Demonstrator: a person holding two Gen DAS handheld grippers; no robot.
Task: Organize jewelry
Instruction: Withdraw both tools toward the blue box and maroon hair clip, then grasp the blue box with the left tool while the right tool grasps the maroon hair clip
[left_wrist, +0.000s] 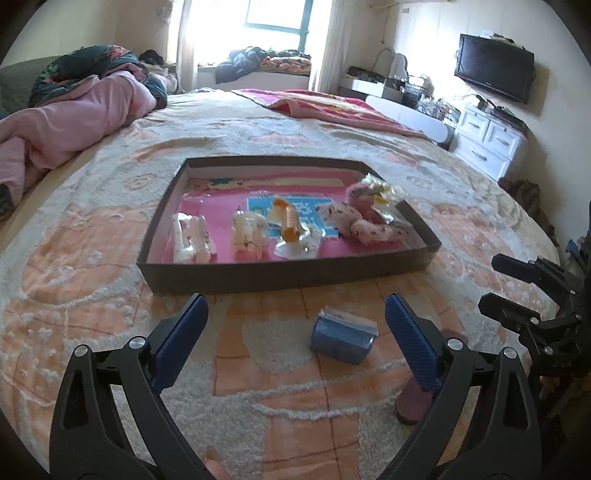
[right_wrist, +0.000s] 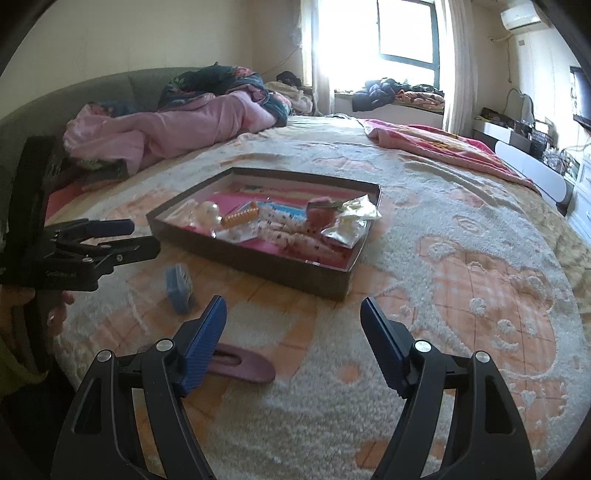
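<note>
A dark shallow tray (left_wrist: 284, 275) with a pink lining lies on the bed blanket. It holds bagged white clips (left_wrist: 190, 240), an orange hair clip (left_wrist: 290, 221), a spotted scrunchie (left_wrist: 354, 221) and shiny packets. My left gripper (left_wrist: 295, 301) stands open just in front of the tray, nothing between its pads. A small blue packet (left_wrist: 343, 338) lies on the blanket between its fingers, nearer the right one and apart from both. A mauve hair clip (right_wrist: 240, 365) lies flat beside the left finger of my open right gripper (right_wrist: 294, 302), untouched.
The right gripper (left_wrist: 491, 283) shows at the right edge of the left wrist view, the left gripper (right_wrist: 142, 236) at the left of the right wrist view. Pink bedding (right_wrist: 166, 133) is heaped far left. A white dresser (left_wrist: 487, 140) stands beyond the bed's right edge.
</note>
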